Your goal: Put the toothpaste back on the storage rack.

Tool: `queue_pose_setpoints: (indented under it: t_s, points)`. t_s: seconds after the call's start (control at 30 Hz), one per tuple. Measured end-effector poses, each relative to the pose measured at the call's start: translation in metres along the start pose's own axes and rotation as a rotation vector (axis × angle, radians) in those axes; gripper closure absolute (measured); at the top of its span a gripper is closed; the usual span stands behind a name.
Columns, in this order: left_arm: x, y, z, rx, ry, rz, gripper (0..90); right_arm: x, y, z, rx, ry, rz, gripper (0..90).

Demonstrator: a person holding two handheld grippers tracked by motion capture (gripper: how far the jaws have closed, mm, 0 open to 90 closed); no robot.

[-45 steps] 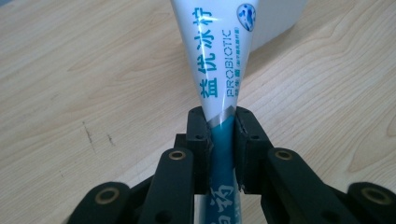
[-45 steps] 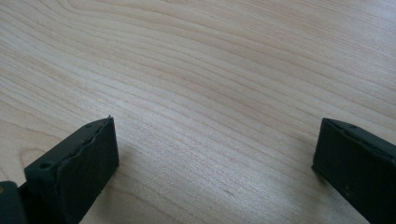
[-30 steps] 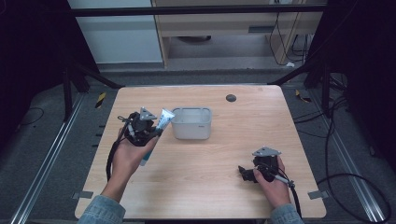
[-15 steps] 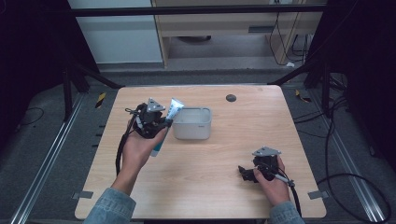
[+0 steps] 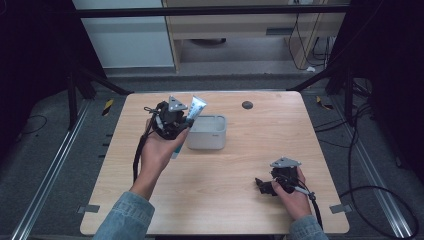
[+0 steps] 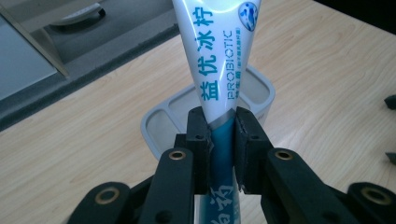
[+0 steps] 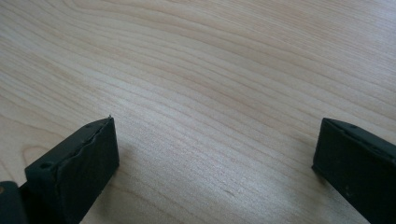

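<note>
Clamped across the middle of a white-and-teal toothpaste tube [image 6: 219,70], the jaws of my left gripper [image 6: 219,144] hold it with the flat crimped end pointing up and away, the rest hanging below the pads. Nearer to me on the table [image 5: 215,200], my right gripper [image 5: 267,186] rests low on the wood with its jaws spread wide and nothing between them. Farther out, the left gripper carries the tube in the air just at the near-left edge of the grey tray [image 5: 206,132], which sits open toward the far middle of the table. Beyond it a small dark disc [image 5: 247,105] lies near the far edge. My worry is the soft tube: it could slide or swing in the pads, catch the tray's rim, and shove the tray instead of dropping in.
</note>
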State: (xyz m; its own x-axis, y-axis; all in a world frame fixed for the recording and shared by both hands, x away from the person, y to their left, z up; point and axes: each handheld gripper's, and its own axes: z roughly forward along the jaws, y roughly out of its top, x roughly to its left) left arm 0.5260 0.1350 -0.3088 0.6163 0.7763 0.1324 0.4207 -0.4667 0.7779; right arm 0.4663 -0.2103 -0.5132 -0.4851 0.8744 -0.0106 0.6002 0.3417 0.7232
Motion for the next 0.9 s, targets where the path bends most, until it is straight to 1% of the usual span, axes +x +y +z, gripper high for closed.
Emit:
queue_pose_setpoints:
  t_s: [0.1,0.13,0.17,0.23,0.27,0.3,0.33,0.37,0.43,0.57,0.63,0.73,0.77,0.8,0.87,0.9]
  points:
    - [-0.003,0.01,0.002,-0.018,0.002,0.012,77.9,0.0,-0.001,-0.001,0.0,0.018,-0.005,0.5]
    - [-0.005,0.013,0.003,-0.023,0.004,0.016,77.9,0.001,0.0,-0.002,0.006,0.024,0.01,0.5]
    - [-0.005,0.013,0.003,-0.023,0.004,0.016,78.0,0.001,0.0,-0.002,0.006,0.025,0.01,0.5]
    - [-0.009,0.02,0.004,-0.036,0.002,0.018,78.0,0.001,0.0,-0.002,0.007,0.025,0.01,0.5]
    - [-0.01,0.022,0.004,-0.041,0.004,0.023,78.0,0.001,0.0,-0.002,0.007,0.025,0.011,0.4]
    - [-0.011,0.024,0.005,-0.046,0.01,0.039,77.9,0.001,0.0,-0.002,0.007,0.026,0.012,0.4]
    - [-0.012,0.026,0.005,-0.046,0.014,0.046,77.9,0.0,-0.001,-0.002,0.004,0.022,0.001,0.4]
    - [-0.014,0.027,0.006,-0.055,0.015,0.049,78.0,-0.001,-0.001,-0.001,0.0,0.019,-0.013,0.4]
    - [-0.016,0.029,0.008,-0.061,0.02,0.058,77.9,0.0,-0.001,-0.001,0.002,0.021,-0.008,0.4]
    - [-0.02,0.03,0.012,-0.073,0.024,0.059,77.9,0.0,-0.001,-0.001,0.001,0.021,-0.009,0.4]
    - [-0.022,0.03,0.013,-0.072,0.026,0.055,78.0,0.0,-0.001,-0.001,0.001,0.02,-0.009,0.4]
    - [-0.022,0.032,0.011,-0.08,0.021,0.06,78.0,0.0,-0.001,-0.001,0.001,0.021,-0.01,0.4]
    - [-0.022,0.034,0.01,-0.09,0.015,0.062,78.0,0.0,-0.001,-0.001,0.002,0.022,-0.01,0.4]
    - [-0.022,0.034,0.01,-0.09,0.015,0.062,78.0,0.0,0.0,-0.001,0.002,0.024,-0.01,0.4]
    - [-0.021,0.037,0.009,-0.115,0.02,0.055,77.9,-0.001,0.0,0.0,0.003,0.025,-0.018,0.4]
    - [-0.02,0.038,0.009,-0.118,0.02,0.054,77.9,-0.001,0.0,0.0,0.003,0.026,-0.019,0.4]
